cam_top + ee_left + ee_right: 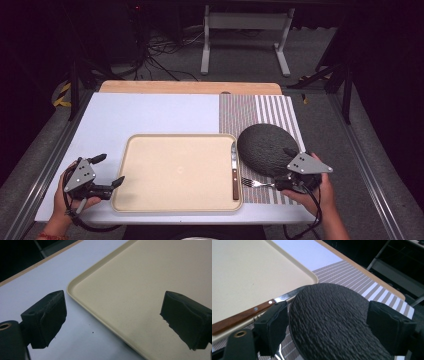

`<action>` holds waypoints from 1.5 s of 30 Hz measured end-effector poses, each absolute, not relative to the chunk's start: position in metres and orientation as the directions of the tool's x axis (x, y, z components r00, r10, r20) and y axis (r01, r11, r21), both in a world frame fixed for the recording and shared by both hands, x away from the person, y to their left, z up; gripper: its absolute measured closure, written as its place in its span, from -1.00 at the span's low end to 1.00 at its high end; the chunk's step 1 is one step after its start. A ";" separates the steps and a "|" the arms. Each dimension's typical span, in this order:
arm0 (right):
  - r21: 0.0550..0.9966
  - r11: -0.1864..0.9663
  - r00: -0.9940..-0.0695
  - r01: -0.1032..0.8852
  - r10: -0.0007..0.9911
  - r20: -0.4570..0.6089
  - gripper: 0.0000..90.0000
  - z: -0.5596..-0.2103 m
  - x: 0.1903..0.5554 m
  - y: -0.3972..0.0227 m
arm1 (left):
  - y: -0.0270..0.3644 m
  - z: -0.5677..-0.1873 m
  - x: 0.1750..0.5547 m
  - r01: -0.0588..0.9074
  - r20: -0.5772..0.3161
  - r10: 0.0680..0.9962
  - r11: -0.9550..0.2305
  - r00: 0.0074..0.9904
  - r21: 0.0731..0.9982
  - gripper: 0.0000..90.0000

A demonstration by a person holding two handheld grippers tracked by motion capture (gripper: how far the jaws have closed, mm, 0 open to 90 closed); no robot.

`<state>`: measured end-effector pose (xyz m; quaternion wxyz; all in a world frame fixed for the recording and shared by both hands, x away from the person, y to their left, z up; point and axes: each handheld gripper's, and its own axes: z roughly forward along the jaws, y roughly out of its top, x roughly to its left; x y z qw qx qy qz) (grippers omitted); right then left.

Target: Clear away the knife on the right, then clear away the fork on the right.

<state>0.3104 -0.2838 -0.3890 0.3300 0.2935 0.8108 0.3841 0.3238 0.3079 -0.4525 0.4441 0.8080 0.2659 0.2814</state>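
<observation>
A beige tray (177, 172) lies in the lower middle of the high view, on a white sheet (150, 112) that covers most of the counter (190, 87), whose wooden edge shows along the top of the sheet. To the right of the sheet lies a striped placemat (272, 110). A dark, rough-surfaced round plate (267, 148) rests on the placemat, just right of the tray. A knife with a wooden handle (234, 172) lies along the tray's right rim, blade toward the top of the frame. A fork (255, 183) lies on the placemat below the plate, its tines pointing left toward the tray.

At the lower left of the high view, the left gripper (107, 175) is held in a hand (67, 197) just beside the tray's left edge, its jaws spread apart and holding nothing. In the left gripper view one jaw is over the white sheet and the other over the tray (150, 290).

At the lower right of the high view, the right gripper (292, 172) is held in a hand (325, 192) at the plate's lower right rim. In the right gripper view its jaws stand wide apart on either side of the plate (332, 320), not closed on it; whether they touch it I cannot tell. The knife (249, 313) lies at the left of that view on the tray rim (287, 262).
</observation>
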 end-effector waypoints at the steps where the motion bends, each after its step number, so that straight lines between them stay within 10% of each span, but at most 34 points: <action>1: 0.815 0.533 -0.617 0.228 0.727 -0.303 -0.50 -0.390 0.308 -0.287 | 0.307 -0.452 0.323 0.181 0.217 0.679 -0.464 0.701 0.867 -0.84; 20: 0.751 0.525 -0.652 0.401 0.739 -0.168 -0.41 -0.431 0.289 -0.328 | 0.305 -0.451 0.321 0.171 0.253 0.676 -0.494 0.692 0.852 -0.83; 37: 0.680 0.588 -0.737 0.437 0.668 -0.103 0.40 -0.448 0.289 -0.322 | 0.301 -0.454 0.323 0.193 0.247 0.673 -0.507 0.697 0.840 -0.82; 45: 0.661 0.629 -0.782 0.410 0.615 -0.101 0.28 -0.446 0.297 -0.309 | 0.300 -0.455 0.324 0.197 0.243 0.671 -0.509 0.700 0.838 -0.82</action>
